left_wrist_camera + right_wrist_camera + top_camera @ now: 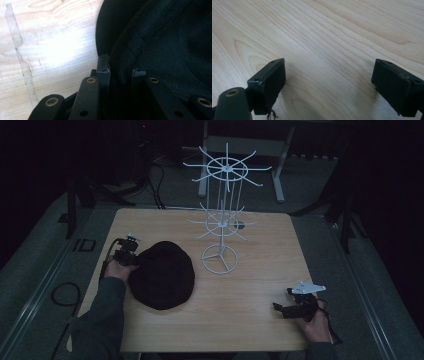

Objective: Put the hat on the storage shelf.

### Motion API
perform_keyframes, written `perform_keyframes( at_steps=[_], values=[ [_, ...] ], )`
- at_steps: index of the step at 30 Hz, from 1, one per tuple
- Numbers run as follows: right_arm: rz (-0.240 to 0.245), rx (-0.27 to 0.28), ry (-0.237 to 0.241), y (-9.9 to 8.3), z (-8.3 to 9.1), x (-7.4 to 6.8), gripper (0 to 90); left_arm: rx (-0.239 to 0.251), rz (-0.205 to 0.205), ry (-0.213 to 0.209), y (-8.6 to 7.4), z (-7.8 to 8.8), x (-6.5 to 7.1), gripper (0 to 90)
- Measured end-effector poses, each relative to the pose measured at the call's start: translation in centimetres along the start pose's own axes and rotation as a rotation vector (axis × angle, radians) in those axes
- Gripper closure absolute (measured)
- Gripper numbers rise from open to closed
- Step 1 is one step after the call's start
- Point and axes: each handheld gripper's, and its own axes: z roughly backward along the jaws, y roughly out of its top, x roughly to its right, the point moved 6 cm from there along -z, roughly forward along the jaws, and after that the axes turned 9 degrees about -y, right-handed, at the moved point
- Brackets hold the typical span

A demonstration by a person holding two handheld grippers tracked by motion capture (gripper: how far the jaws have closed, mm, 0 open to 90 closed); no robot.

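My left claw [121,72] pinches the hat's [162,274] edge, apparently a fold, at the table's [250,320] left; my right claw [329,82] gapes wide over bare wood.

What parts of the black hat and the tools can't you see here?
- Hat: in the high view the dim light swallows its brim and seams; its underside lies against the table.
- Hat in the left gripper view: cut off by the top and right edges.
- Left tool: its pads are buried in the hat's cloth.
- Right tool: open over bare wood; its jaws are cut off by the bottom edge.
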Motion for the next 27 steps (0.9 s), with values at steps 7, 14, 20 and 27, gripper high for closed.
perform_keyframes(
  at_steps=[7, 14, 20, 27],
  values=[
    [0.0, 0.0, 0.0, 0.0, 0.0, 0.0, 12.0, 0.093, 0.08, -0.093, -0.4, 1.5, -0.5, 77.1],
    [-0.001, -0.001, 0.0, 0.0, 0.0, 0.0, 12.0, 0.184, 0.127, -0.18, 0.0, 3.4, -0.6, 77.0],
    [-0.001, -0.001, 0.0, 0.0, 0.0, 0.0, 12.0, 0.217, 0.137, -0.203, 0.2, 4.4, -0.5, 76.9],
    [-0.001, -0.001, 0.0, 0.0, 0.0, 0.0, 12.0, 0.249, 0.147, -0.195, 0.1, 5.6, -0.6, 76.9]
  ],
)
